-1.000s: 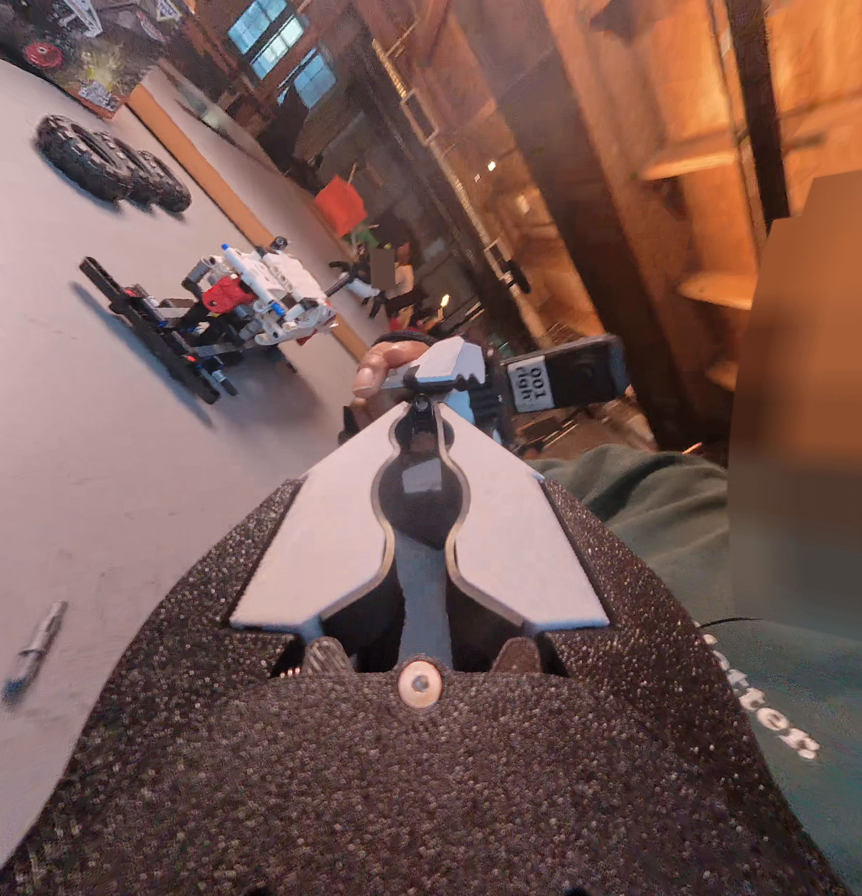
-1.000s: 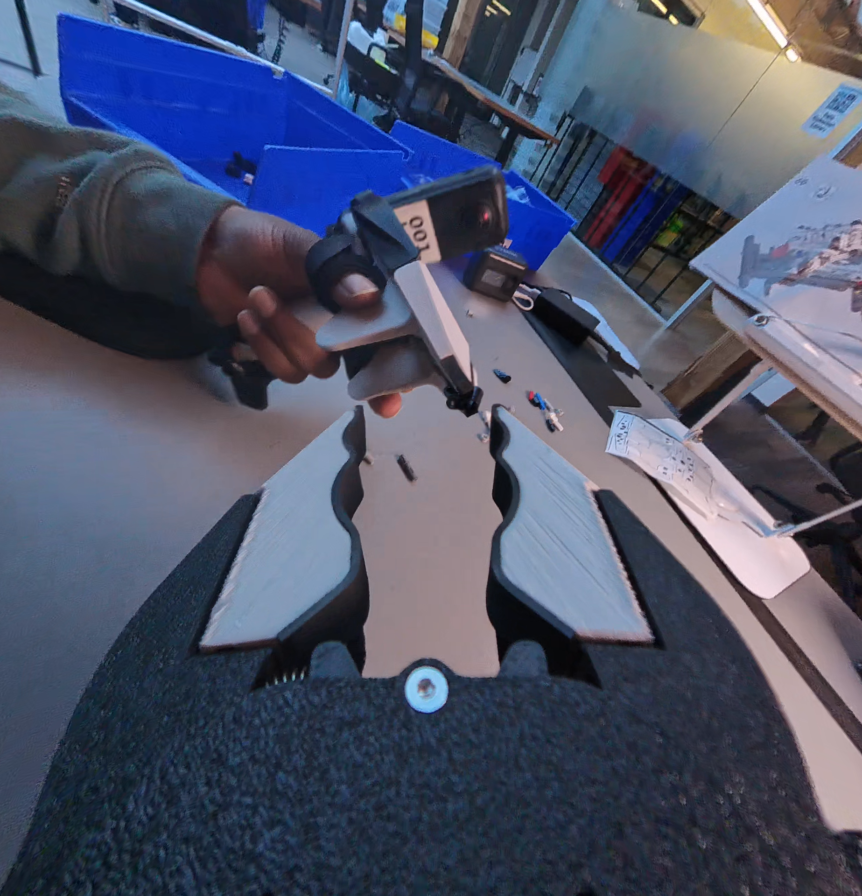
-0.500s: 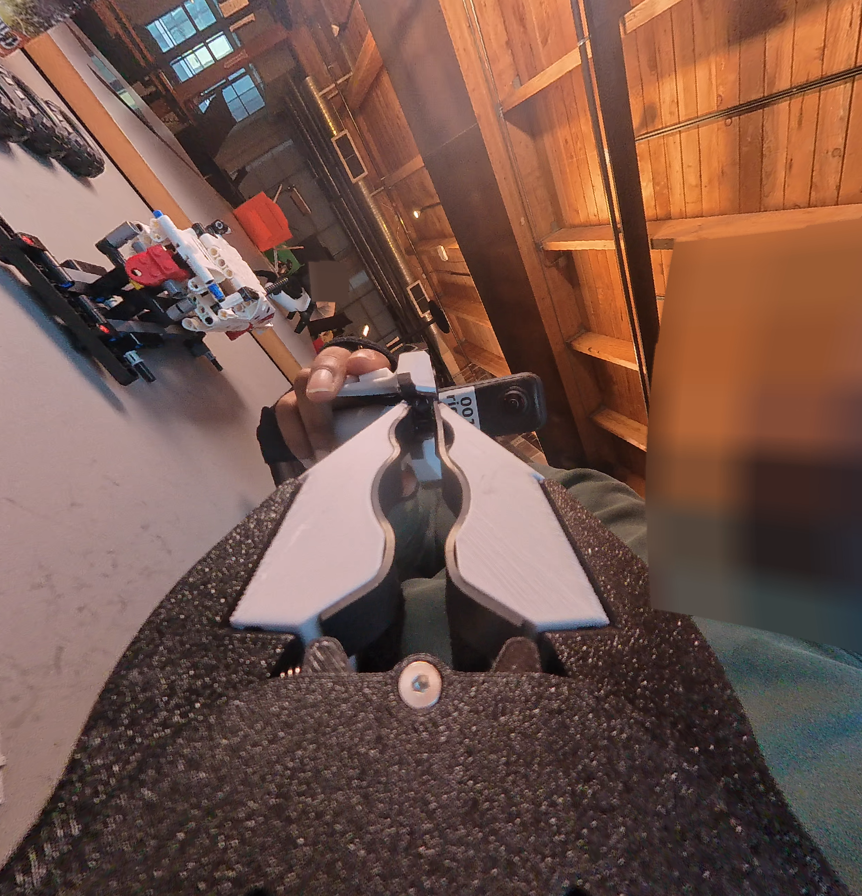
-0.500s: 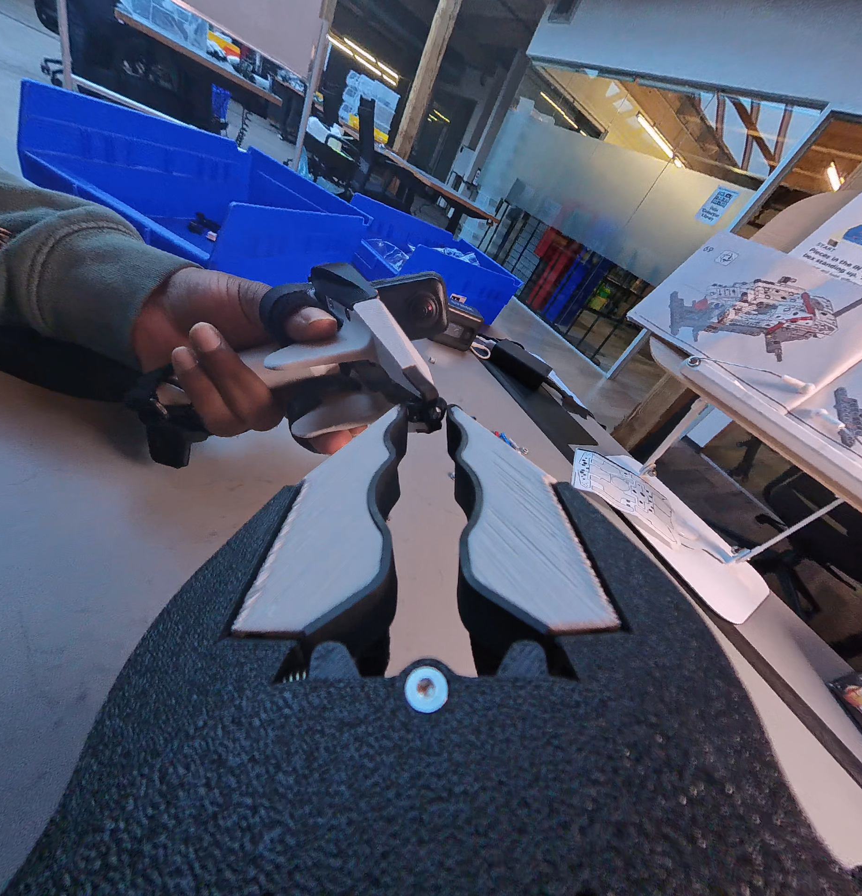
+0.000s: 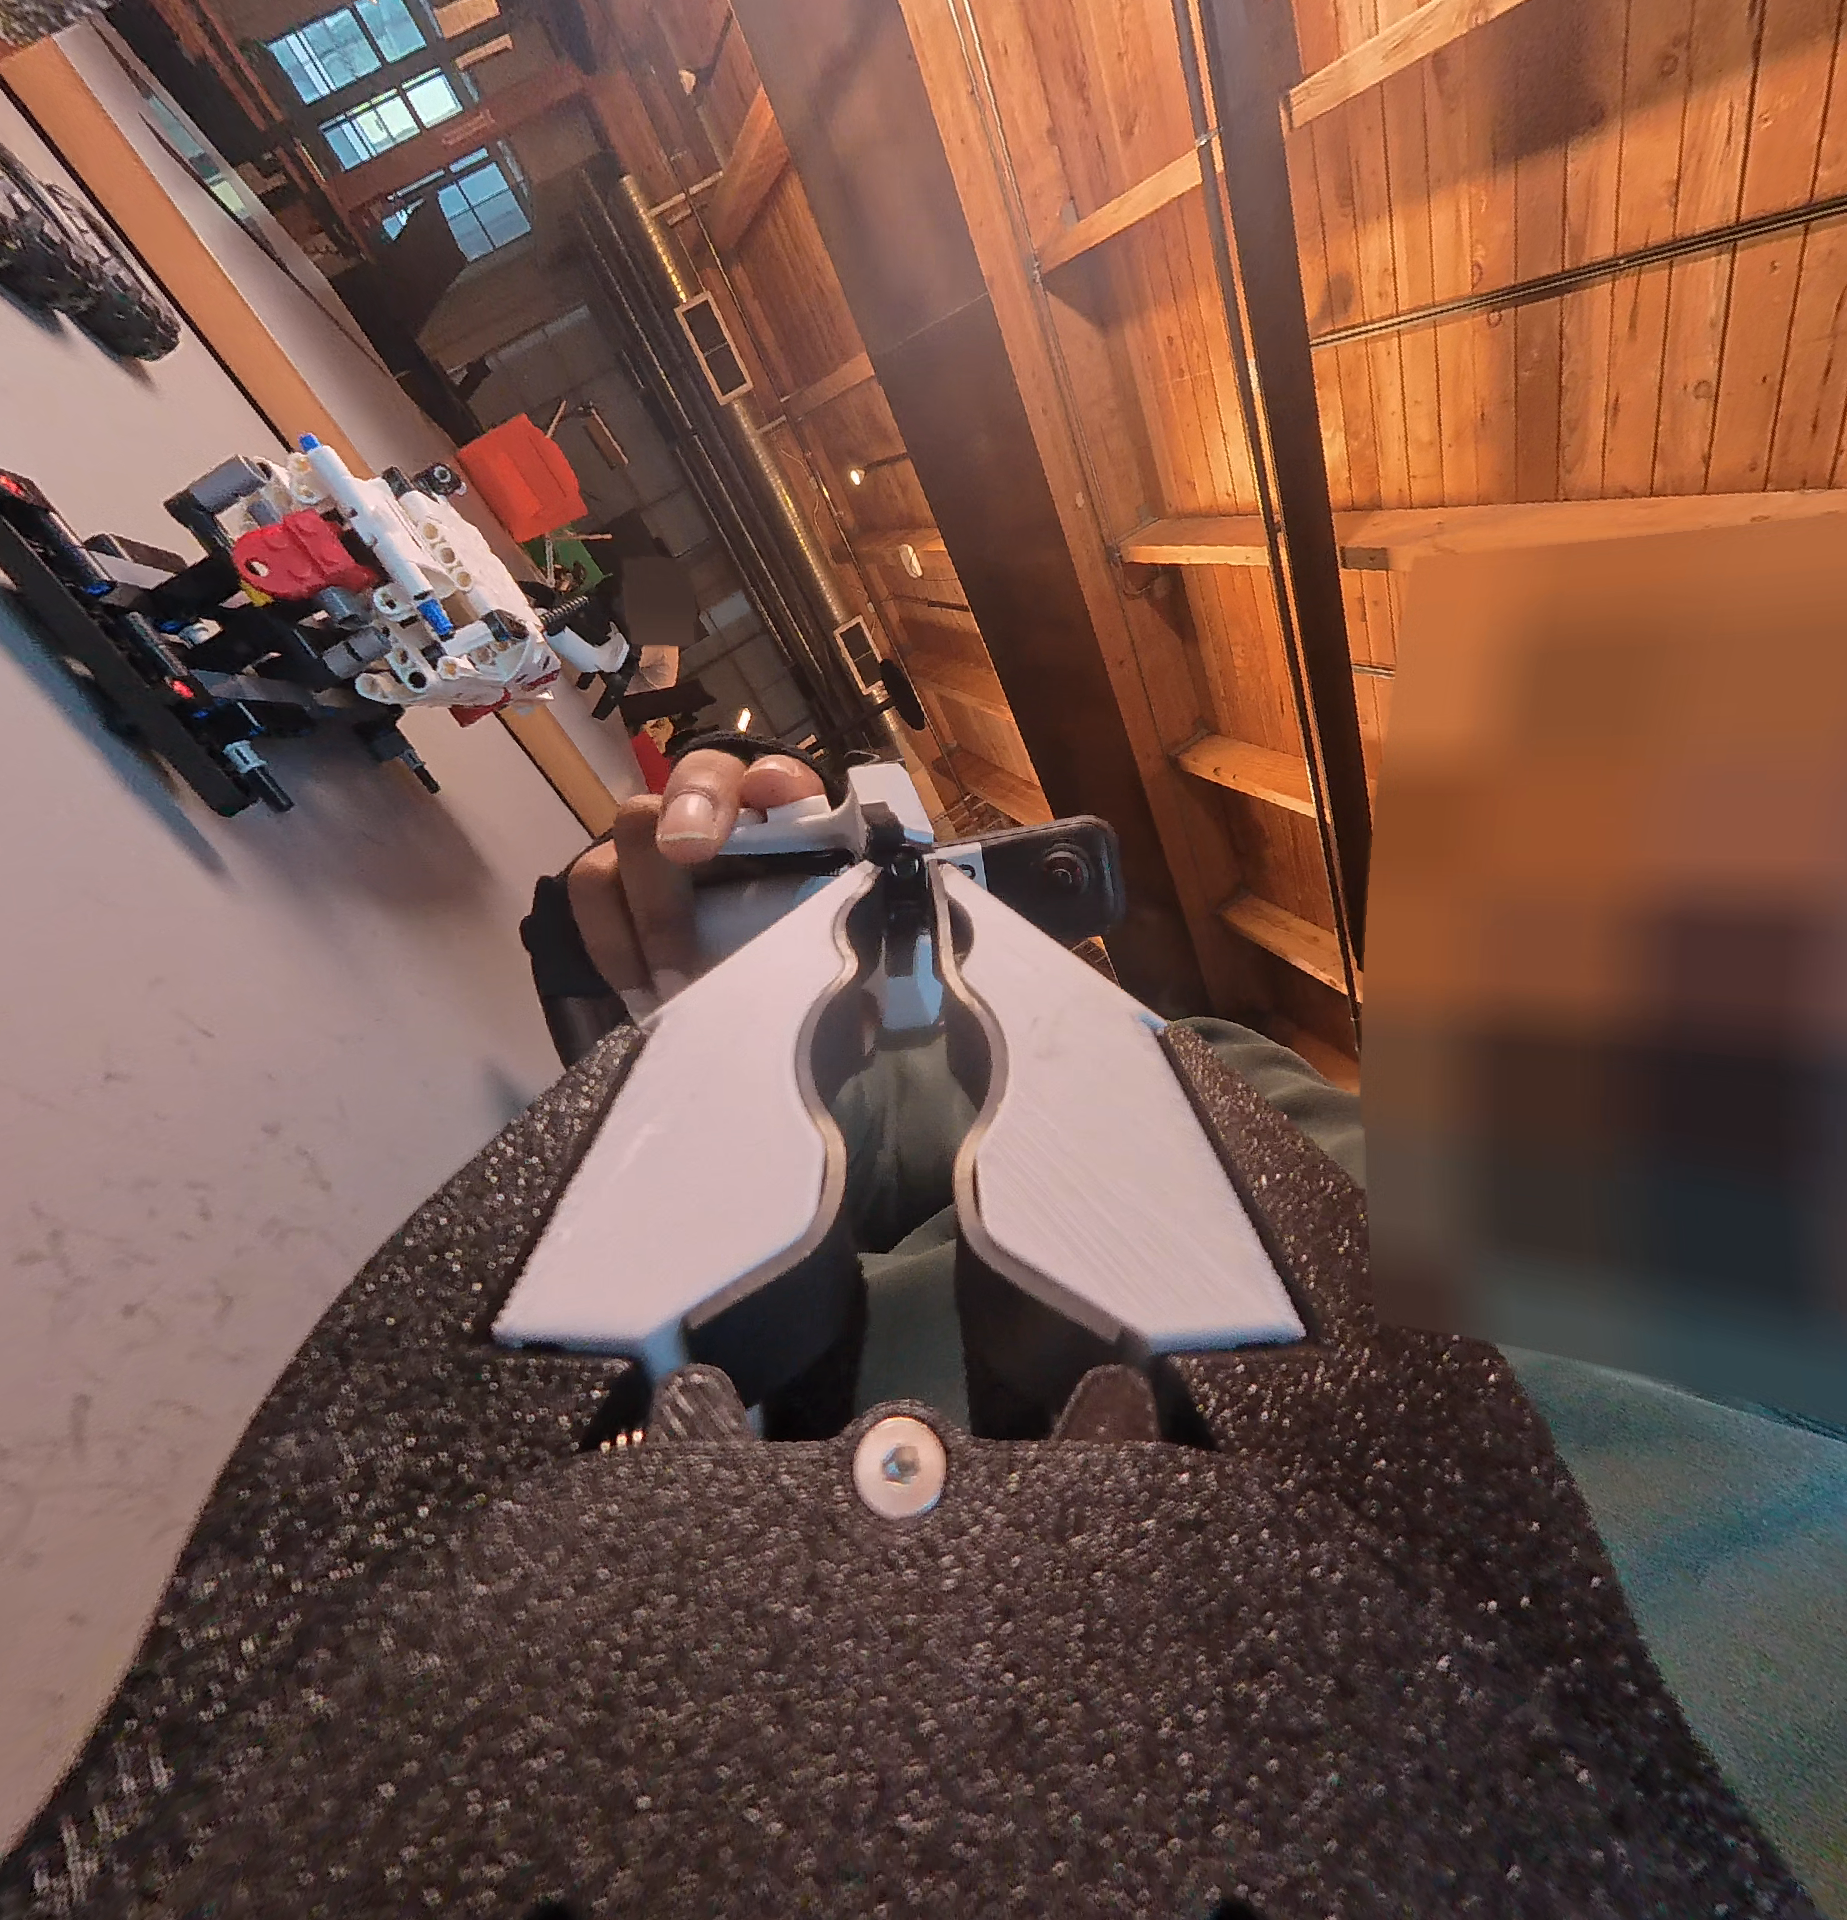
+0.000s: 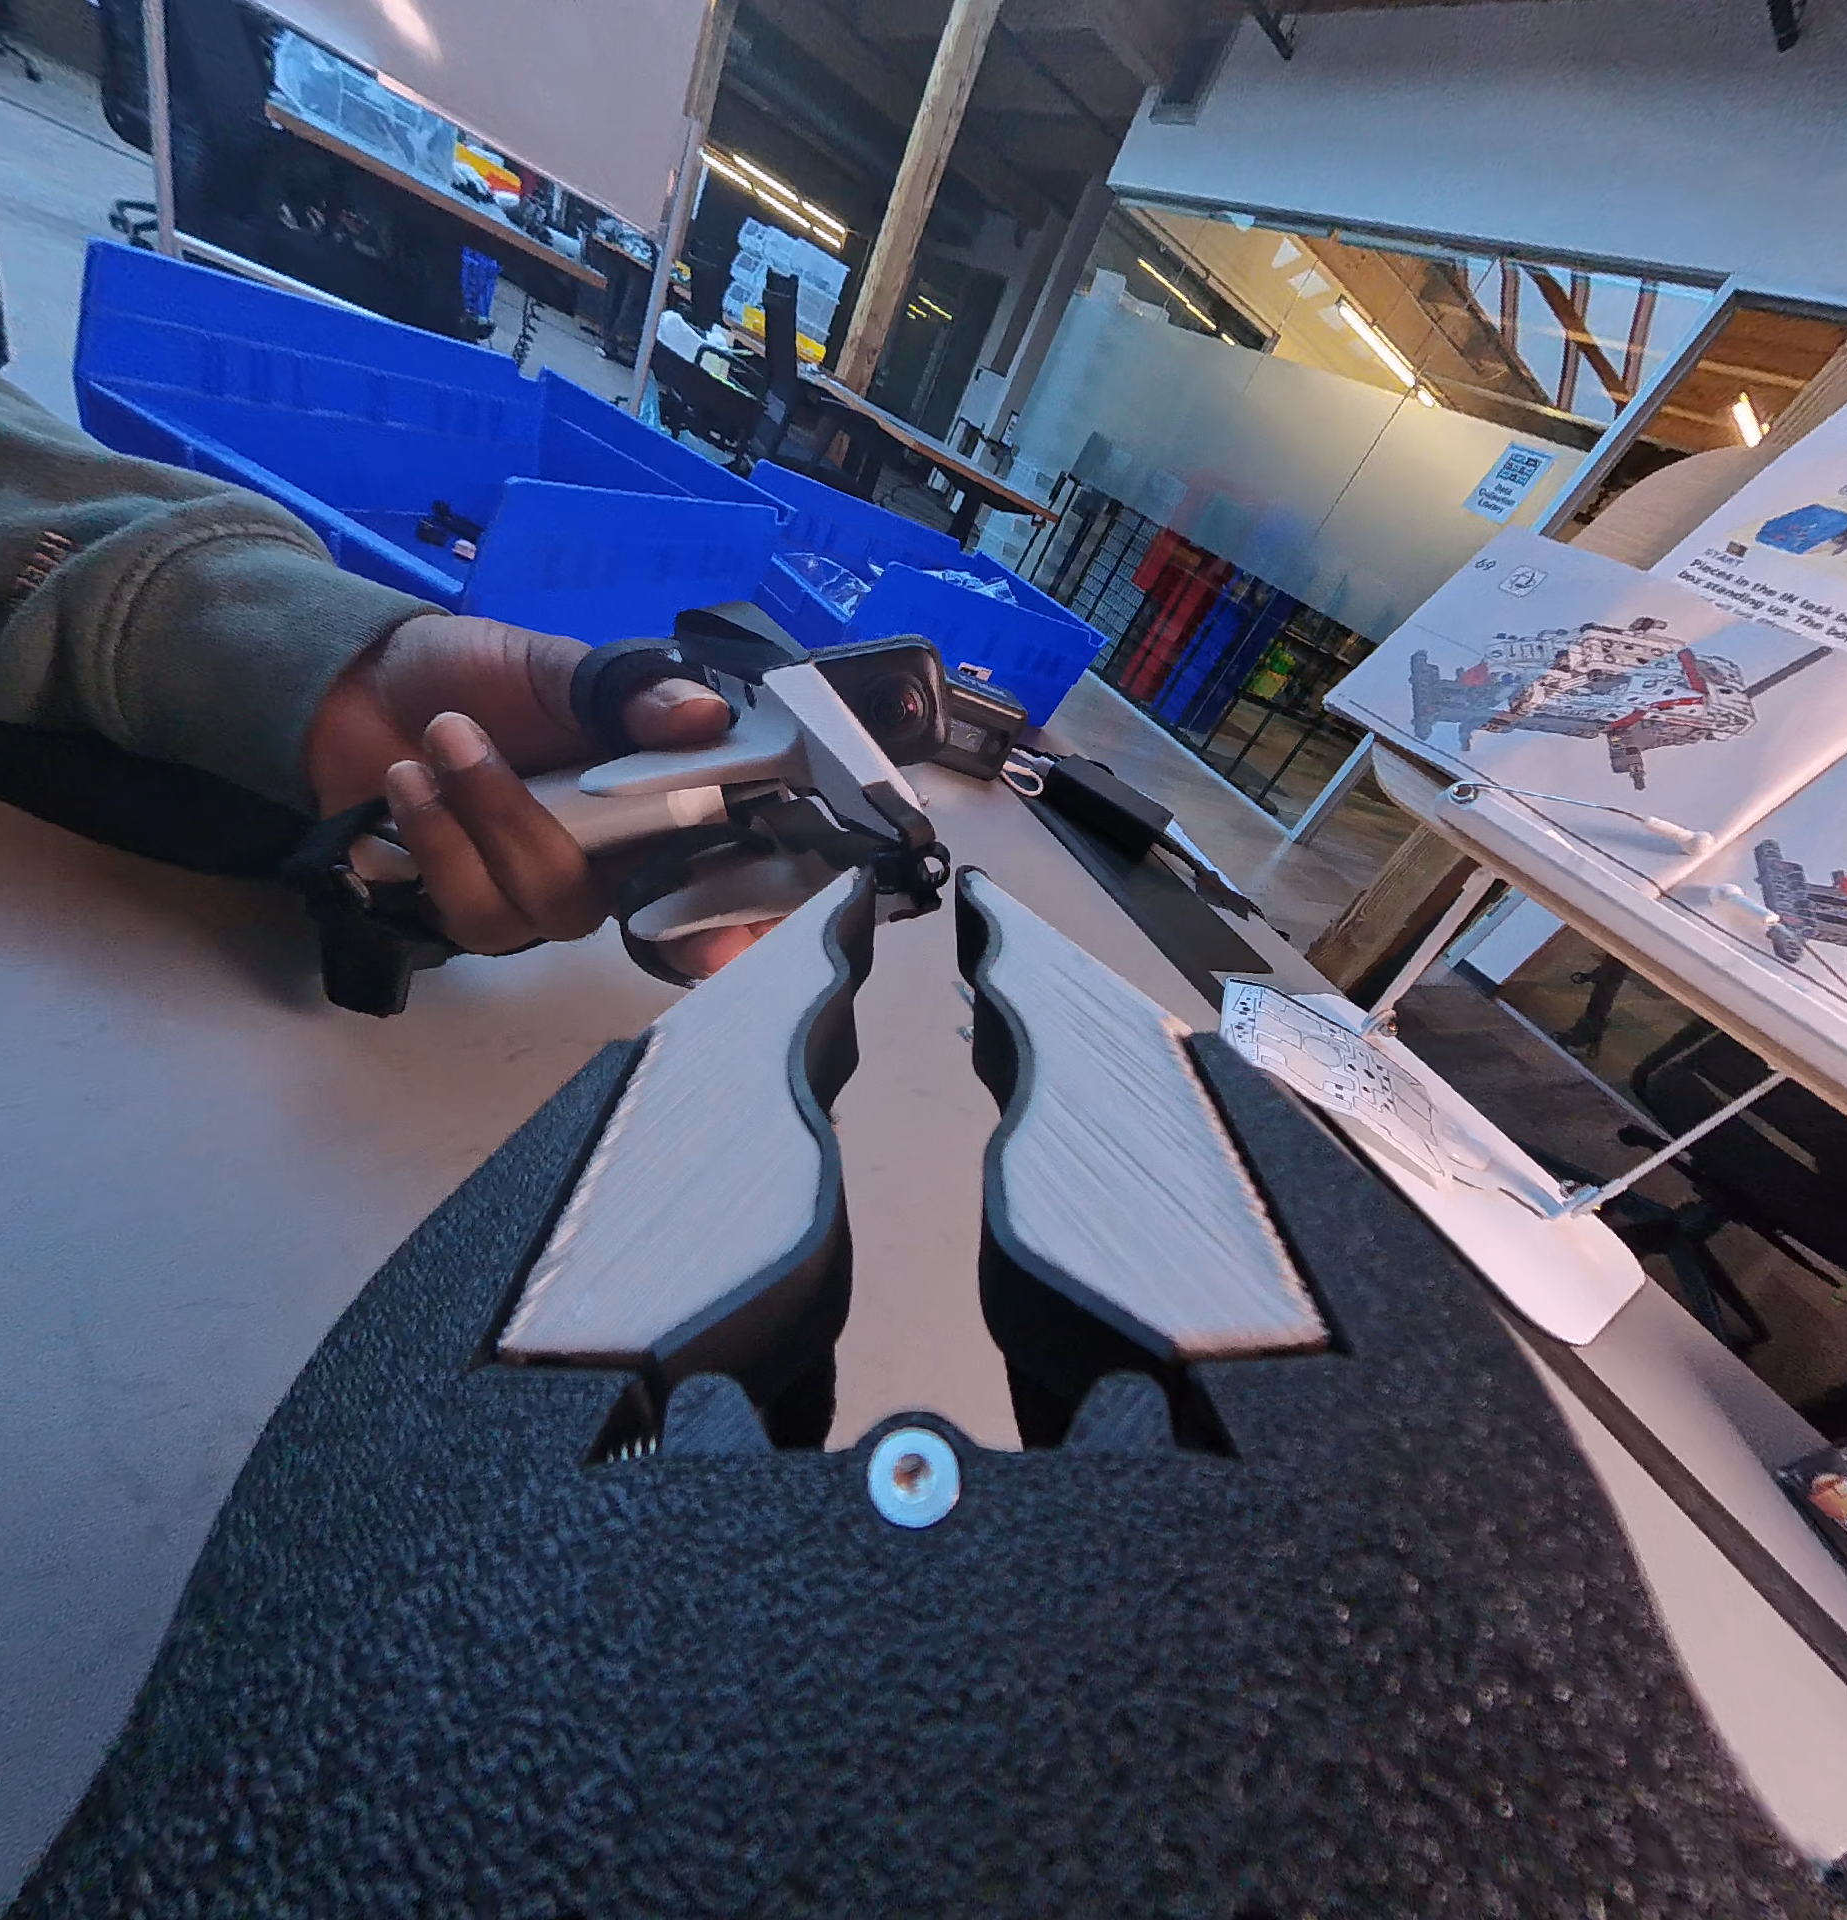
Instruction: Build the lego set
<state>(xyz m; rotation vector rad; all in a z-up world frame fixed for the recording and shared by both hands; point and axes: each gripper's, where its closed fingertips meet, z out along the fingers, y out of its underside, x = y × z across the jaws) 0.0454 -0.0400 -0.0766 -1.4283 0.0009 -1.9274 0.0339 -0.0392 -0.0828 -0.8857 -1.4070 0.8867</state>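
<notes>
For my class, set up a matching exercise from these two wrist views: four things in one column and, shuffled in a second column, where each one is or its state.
Things:
1. small black piece
2. half-built model
3. instruction booklet
4. right gripper

Places or states:
A. propped open on a white stand
B. standing on the table, apart from both grippers
C. pinched at the tips of the left gripper
D. fingers apart, tips beside the small black piece

Pairs: 1-C, 2-B, 3-A, 4-D
</notes>
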